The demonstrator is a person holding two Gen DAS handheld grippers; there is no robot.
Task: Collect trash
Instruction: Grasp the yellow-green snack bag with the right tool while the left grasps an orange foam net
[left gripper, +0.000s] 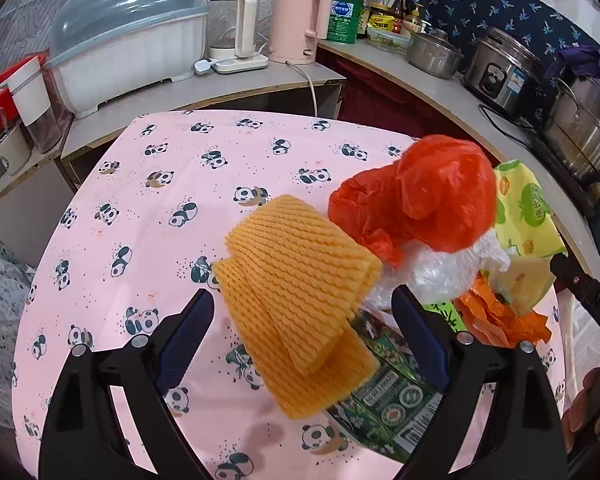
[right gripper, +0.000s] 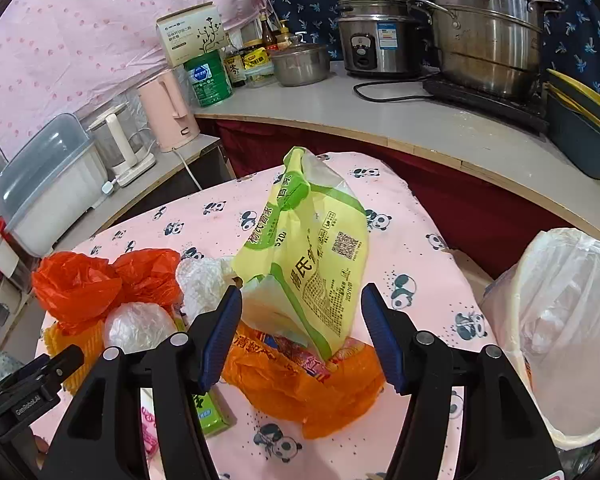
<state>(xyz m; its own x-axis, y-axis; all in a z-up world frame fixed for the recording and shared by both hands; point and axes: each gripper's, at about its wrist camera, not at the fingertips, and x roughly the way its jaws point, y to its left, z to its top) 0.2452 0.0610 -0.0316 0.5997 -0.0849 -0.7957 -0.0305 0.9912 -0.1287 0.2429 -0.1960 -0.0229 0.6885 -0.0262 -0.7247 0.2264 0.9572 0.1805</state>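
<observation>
Both tools are released: the left tool (left gripper: 302, 308) straddles the orange foam net (left gripper: 300, 280), the right tool (right gripper: 302, 312) the yellow-green bag (right gripper: 312, 248). Close squarely on each, then carry them to the lined bin (right gripper: 560, 320) beside the table (right gripper: 420, 208).

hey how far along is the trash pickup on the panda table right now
Barely started, it seems. Done: nothing is visibly cleared; the lined bin's contents can't be made out. In hand: nothing is gripped. The left gripper is open around the yellow foam net, and the right gripper is open around the yellow-green bag. Left: the red plastic bag, clear wrap and orange wrapper are on the table.
</observation>
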